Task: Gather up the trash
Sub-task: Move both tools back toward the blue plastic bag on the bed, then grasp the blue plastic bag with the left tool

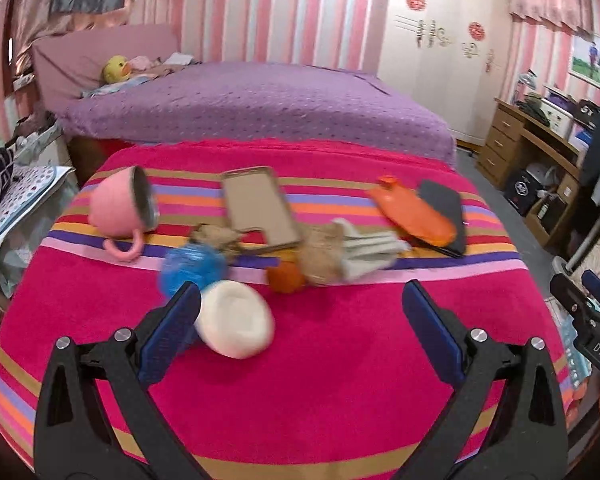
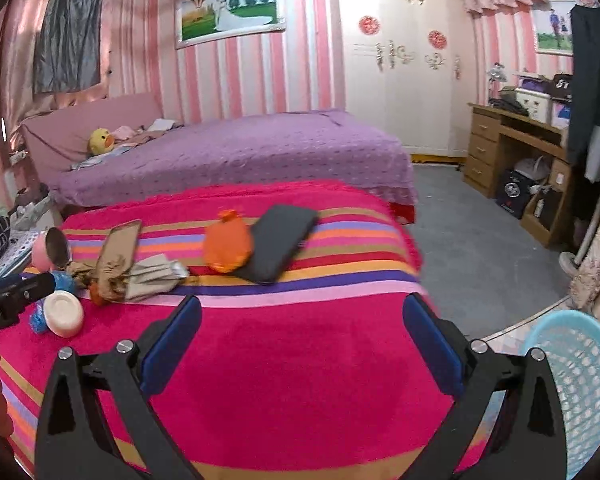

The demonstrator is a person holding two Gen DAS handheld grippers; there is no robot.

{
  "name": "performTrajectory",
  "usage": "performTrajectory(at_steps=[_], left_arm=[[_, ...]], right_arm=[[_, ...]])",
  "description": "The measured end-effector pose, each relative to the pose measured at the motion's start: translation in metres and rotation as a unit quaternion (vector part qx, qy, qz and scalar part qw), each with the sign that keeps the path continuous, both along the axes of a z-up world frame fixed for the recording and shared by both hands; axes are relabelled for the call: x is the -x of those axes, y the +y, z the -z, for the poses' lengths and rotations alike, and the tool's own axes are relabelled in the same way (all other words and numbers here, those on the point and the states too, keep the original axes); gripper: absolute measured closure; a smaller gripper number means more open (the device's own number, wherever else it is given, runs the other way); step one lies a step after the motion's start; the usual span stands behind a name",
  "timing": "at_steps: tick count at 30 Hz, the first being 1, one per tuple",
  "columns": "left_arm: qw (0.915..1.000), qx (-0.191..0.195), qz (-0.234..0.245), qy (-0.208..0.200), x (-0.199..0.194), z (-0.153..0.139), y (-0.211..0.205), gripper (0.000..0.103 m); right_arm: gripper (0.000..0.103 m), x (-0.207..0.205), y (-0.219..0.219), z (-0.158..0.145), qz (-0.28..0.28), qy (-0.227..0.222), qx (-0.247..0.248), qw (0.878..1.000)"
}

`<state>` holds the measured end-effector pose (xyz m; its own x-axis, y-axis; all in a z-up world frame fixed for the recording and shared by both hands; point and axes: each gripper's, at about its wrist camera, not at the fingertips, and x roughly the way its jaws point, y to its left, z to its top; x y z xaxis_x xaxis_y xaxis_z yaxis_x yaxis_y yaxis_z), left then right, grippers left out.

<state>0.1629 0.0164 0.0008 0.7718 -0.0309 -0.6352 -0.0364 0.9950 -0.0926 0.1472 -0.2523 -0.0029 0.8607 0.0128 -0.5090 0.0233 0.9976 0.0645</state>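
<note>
Several items lie on a striped pink cloth [image 1: 320, 360]: a white bowl [image 1: 236, 320], a blue crumpled wrapper [image 1: 188, 264], brown crumpled paper [image 1: 216, 236], a beige crumpled wad [image 1: 320, 256] with grey folded paper [image 1: 372, 248], a small orange object [image 1: 286, 278], a cardboard tray [image 1: 260, 208], an orange pouch [image 1: 412, 212] and a tipped pink cup [image 1: 124, 204]. My left gripper [image 1: 300, 320] is open and empty, its left finger beside the bowl. My right gripper [image 2: 300, 332] is open and empty over bare cloth [image 2: 300, 380]. A light blue basket [image 2: 580, 384] stands at the right.
A dark flat case [image 2: 280, 240] lies under the orange pouch [image 2: 228, 246]. A purple bed [image 2: 240, 152] stands behind the table, a wooden desk [image 2: 512, 148] at the right. Grey floor [image 2: 480, 248] lies right of the table. The right gripper shows in the left wrist view [image 1: 588, 320].
</note>
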Motion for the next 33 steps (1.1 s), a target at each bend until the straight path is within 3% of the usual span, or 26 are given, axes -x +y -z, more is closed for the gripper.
performTrajectory(at_steps=[8, 13, 16, 19, 21, 23, 26, 33], left_arm=[[0.9984, -0.023, -0.042, 0.030, -0.021, 0.023, 0.068, 0.006], [0.9957, 0.000, -0.068, 0.063, -0.029, 0.045, 0.108, 0.010], [0.9950, 0.008, -0.057, 0.082, -0.032, 0.056, 0.110, 0.018], [0.9957, 0.024, -0.032, 0.083, -0.036, 0.063, 0.104, 0.034], [0.9951, 0.054, -0.005, 0.082, -0.037, 0.064, 0.096, 0.065], [0.9936, 0.069, 0.019, 0.087, -0.038, 0.065, 0.086, 0.079], [0.9949, 0.046, 0.039, 0.081, -0.035, 0.064, 0.062, 0.081], [0.9921, 0.069, 0.090, 0.054, -0.026, 0.046, 0.028, 0.084]], right_arm=[[0.005, -0.020, 0.038, 0.027, -0.019, 0.030, 0.013, 0.999], [0.005, -0.026, 0.043, 0.041, -0.024, 0.056, -0.004, 0.998], [0.005, -0.025, 0.044, 0.038, -0.025, 0.051, -0.002, 0.998], [0.005, -0.025, 0.044, 0.038, -0.027, 0.049, 0.001, 0.998], [0.005, -0.025, 0.043, 0.038, -0.030, 0.050, -0.001, 0.998], [0.005, -0.025, 0.042, 0.038, -0.030, 0.052, -0.001, 0.998], [0.005, -0.025, 0.037, 0.038, -0.026, 0.052, -0.003, 0.998], [0.005, -0.023, 0.026, 0.036, -0.015, 0.044, 0.005, 0.999]])
